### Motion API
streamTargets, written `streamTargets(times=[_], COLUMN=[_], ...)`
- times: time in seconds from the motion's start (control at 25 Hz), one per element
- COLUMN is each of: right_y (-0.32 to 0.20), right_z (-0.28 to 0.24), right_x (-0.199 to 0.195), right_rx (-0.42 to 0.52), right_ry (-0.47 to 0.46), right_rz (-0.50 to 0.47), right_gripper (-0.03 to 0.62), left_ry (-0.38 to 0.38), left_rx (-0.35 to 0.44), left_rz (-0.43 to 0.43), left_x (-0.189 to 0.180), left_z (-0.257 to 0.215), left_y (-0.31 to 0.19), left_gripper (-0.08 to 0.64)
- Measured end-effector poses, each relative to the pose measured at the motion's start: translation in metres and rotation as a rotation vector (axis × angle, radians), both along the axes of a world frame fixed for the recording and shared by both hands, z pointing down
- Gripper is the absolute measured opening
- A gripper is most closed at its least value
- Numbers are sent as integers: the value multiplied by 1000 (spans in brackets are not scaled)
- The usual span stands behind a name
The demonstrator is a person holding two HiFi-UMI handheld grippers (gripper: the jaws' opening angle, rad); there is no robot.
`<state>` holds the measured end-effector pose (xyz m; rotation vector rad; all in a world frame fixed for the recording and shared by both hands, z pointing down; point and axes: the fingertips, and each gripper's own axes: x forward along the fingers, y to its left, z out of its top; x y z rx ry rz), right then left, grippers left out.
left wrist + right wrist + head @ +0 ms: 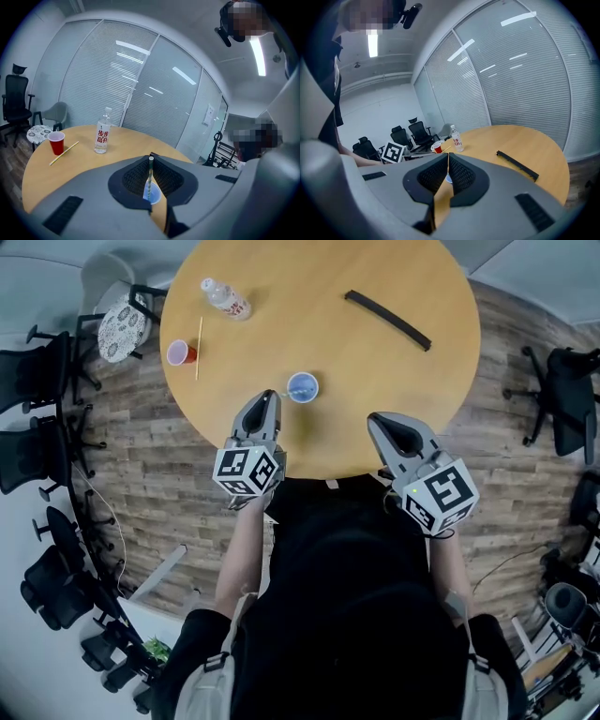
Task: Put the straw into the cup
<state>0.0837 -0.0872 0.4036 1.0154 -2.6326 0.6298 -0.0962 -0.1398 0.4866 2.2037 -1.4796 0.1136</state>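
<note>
A round, light wooden table (375, 381) stands on a grey wood-plank floor, with black office chairs (37, 456) round it and glass walls with blinds behind.

The straw (150, 172) is thin, with pale green and white stripes. It stands upright, clamped between the closed jaws of the left gripper (270, 396). In the left gripper view its lower end shows against the mouth of the blue cup (302, 387); whether it is already inside cannot be told.

The blue cup is small and pale blue, upright, near the table's near edge, just beyond the left gripper's tips. Nothing else shows inside it.

A red cup (56, 142) stands upright close to the table's left edge; what it holds cannot be seen. A thin wooden stick (199, 348) lies flat just beside it. A clear bottle (102, 131) with a white cap and a label in red print stands near the far left edge.

A long black strip (387, 319) lies flat toward the table's far right edge.

The right gripper (377, 420) is over the table's near edge on the right, its jaws pressed together with nothing between them.
</note>
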Motion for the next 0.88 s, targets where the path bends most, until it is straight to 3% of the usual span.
streamTargets(times=[0.88], right_y=[-5], right_z=[5], right_x=[-3], right_rx=[-26], right_ry=[11], right_rz=[-4], right_gripper=[18], left_ry=[4], left_rx=[-51], left_rz=[25], left_x=[4], left_z=[28], left_y=[-5], left_gripper=[34])
